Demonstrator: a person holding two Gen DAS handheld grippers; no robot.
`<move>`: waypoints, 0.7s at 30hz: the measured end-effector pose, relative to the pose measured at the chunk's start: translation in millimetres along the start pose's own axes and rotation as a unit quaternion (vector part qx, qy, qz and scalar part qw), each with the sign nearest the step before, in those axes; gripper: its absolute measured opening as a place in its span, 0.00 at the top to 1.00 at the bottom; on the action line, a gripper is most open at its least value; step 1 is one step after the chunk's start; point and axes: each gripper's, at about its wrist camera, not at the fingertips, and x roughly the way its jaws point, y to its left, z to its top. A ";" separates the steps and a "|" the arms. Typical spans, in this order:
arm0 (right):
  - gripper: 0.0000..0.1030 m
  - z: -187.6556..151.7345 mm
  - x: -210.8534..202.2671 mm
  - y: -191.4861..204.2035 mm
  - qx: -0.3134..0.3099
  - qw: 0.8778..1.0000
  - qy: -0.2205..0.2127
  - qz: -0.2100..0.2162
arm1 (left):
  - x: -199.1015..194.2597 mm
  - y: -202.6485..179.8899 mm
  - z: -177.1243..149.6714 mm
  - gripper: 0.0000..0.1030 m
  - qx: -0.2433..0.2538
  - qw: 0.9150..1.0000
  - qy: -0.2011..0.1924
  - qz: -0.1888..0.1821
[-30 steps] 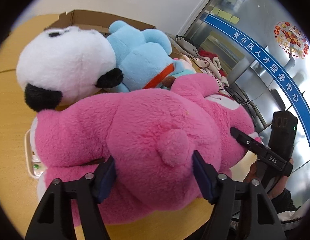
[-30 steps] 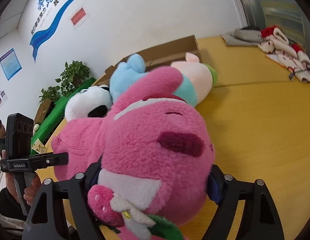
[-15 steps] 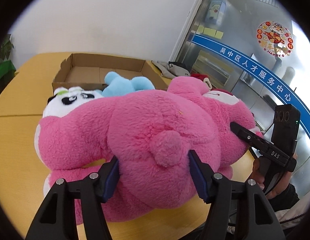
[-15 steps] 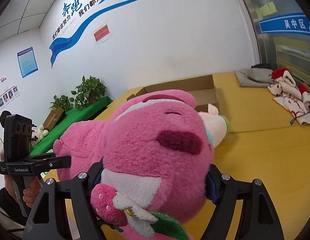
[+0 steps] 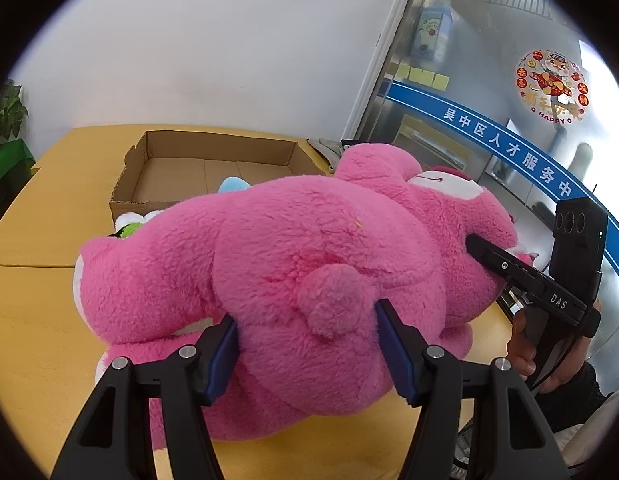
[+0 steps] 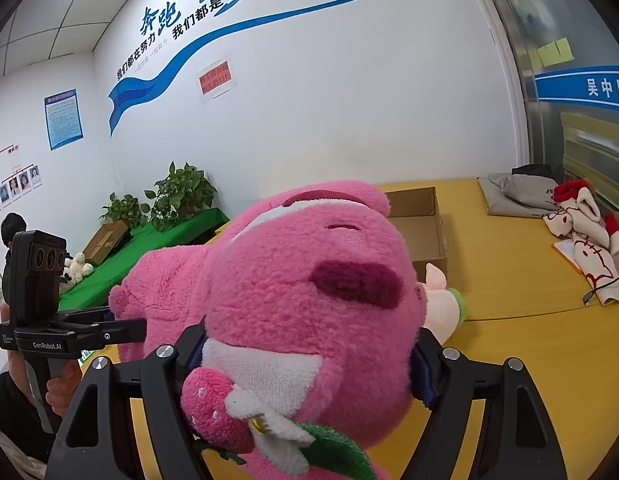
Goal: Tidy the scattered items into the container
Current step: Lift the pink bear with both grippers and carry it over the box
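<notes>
Two claws are holding one big pink bear above the yellow table.

The left gripper is squeezing the bear at its rear end, just under the small round tail, with the jaws about half open and the blue pads sinking into the fur. The right gripper is clamping the bear's head, jaws wide, pads pressing on both cheeks. The cardboard box is sitting open on the far side of the table, behind the bear, and other soft toys are peeking out between them.
</notes>
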 end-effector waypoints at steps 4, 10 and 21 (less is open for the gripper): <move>0.20 7.3 11.7 -2.0 -0.002 1.000 0.005 0.002 | 6.2 6.1 7.7 0.38 -0.003 1.000 0.000 0.000; 0.20 23.4 25.2 -10.4 -0.006 1.000 0.001 0.003 | 15.8 9.6 28.4 0.38 0.006 1.000 -0.005 0.000; 0.20 65.4 59.9 -28.8 0.001 1.000 0.007 0.010 | 32.9 18.9 75.4 0.38 0.019 1.000 -0.016 0.005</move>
